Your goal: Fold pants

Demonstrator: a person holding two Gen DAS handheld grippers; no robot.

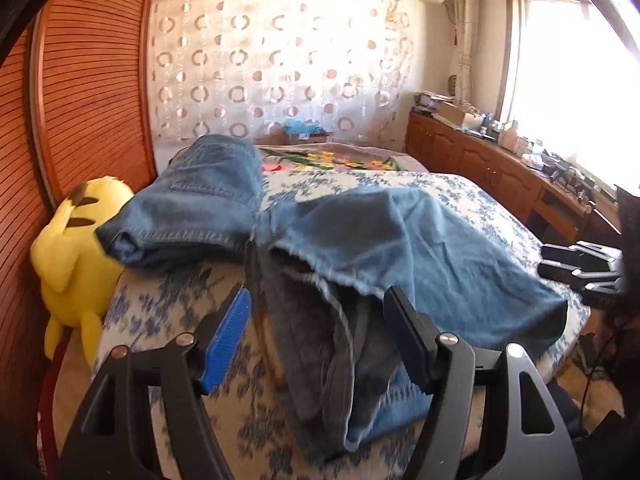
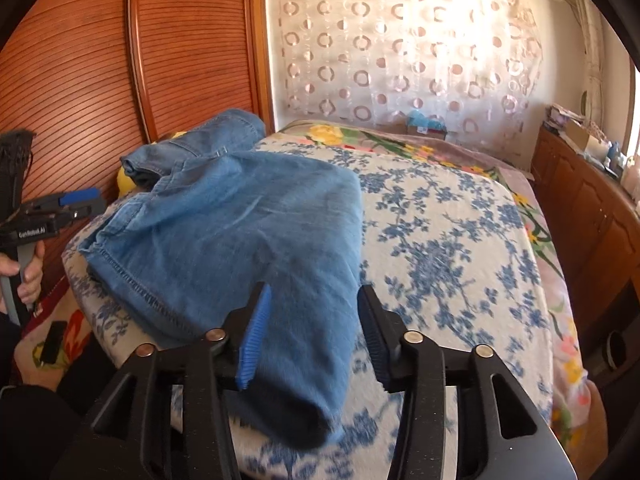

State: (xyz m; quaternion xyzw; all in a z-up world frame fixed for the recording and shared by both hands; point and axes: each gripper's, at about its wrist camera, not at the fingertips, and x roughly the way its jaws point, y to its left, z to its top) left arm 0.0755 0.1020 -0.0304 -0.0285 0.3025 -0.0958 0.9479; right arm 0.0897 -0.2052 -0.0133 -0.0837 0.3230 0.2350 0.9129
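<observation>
denim pants (image 2: 224, 216) lie crumpled on the bed (image 2: 460, 240); left gripper (image 1: 316, 316) and right gripper (image 2: 314, 316) both hover, jaws wide, holding nothing.

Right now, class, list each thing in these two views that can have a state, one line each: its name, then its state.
jeans: partly folded, lying rumpled on the bed, legs doubled over, hem end loose.
left gripper: open, fingers apart above the jeans' hem, holding nothing.
right gripper: open, jaws either side of the fabric, not clamped.
plush toy: lying beside the bed's edge, against the wardrobe.
wardrobe doors: shut.
</observation>
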